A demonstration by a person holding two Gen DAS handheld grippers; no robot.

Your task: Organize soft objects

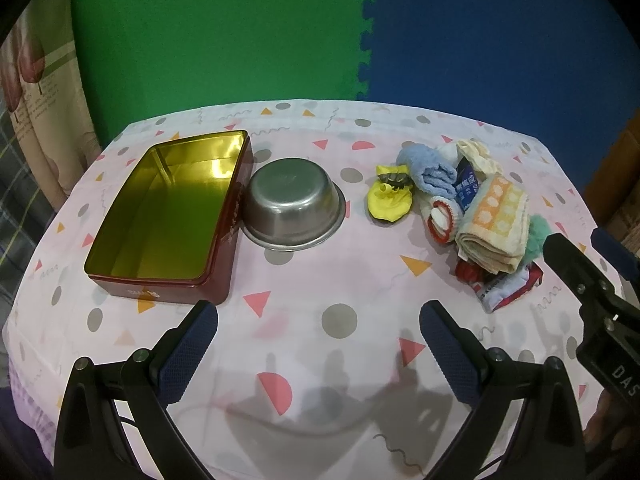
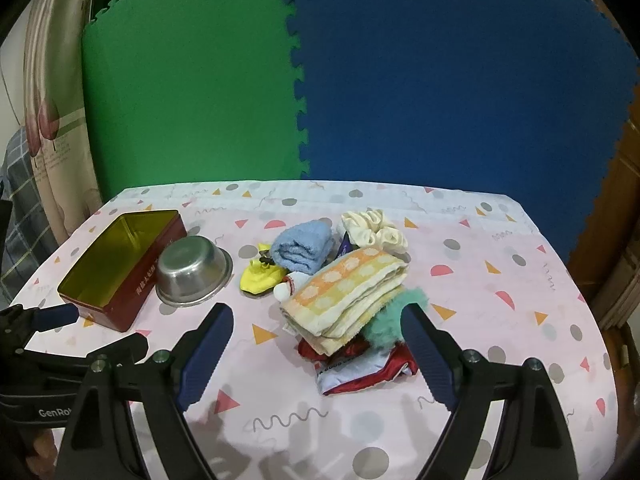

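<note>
patterned tablecloth: soft pile is seen centre frame, dead ahead of right gripper; left gripper sits farther off. both are released, nothing held. tin is empty, left.

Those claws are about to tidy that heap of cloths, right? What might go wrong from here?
1. The orange towel lies atop the heap, over a teal fluffy piece and a red cloth. Lifting one may drag its neighbours out.
2. The upside-down steel bowl stands right beside the open red tin; a loaded claw heading for the tin might knock it.
3. The yellow item is small and flat, so the open right claw may pinch the tablecloth too.
</note>
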